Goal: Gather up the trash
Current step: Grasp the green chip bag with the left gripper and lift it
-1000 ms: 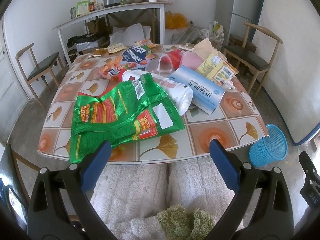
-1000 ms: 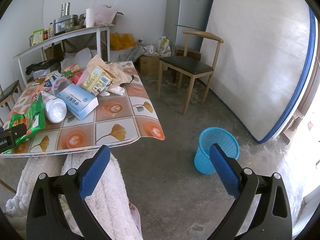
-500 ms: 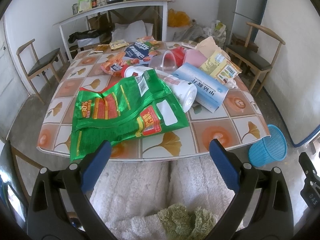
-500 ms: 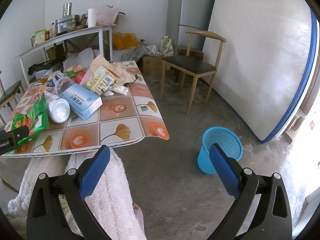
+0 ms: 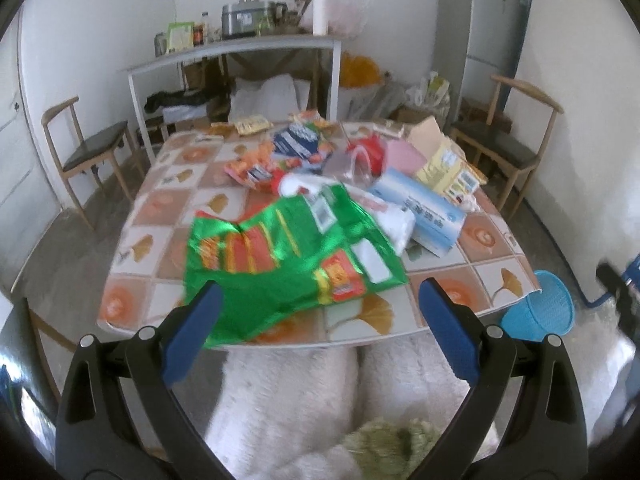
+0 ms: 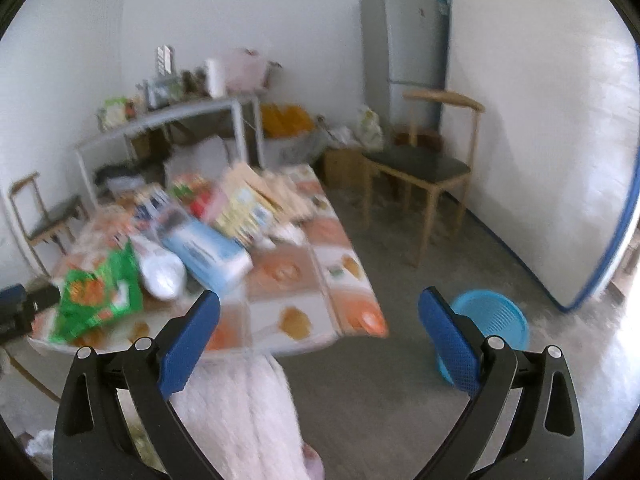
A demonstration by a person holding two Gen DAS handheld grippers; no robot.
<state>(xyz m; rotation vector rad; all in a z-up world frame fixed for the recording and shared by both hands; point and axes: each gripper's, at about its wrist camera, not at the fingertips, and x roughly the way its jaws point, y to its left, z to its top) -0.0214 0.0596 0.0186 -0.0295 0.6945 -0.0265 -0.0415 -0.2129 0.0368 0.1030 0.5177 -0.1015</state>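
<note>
Trash covers the counter (image 5: 168,200), and the biggest piece, the green bag (image 5: 288,264), lies in the lower middle of the left view, hanging over the near edge. I judge the step in hand to be the reach for that bag: best to come in low and pinch its overhanging edge, since the foil is thin and slippery. The left gripper (image 5: 320,320) has its jaws wide apart; the bag's near corner sits just above them, not yet between them. The right gripper (image 6: 318,334) is also wide open, holding nothing. The blue basket (image 6: 490,318) stands on the floor at lower right.
</note>
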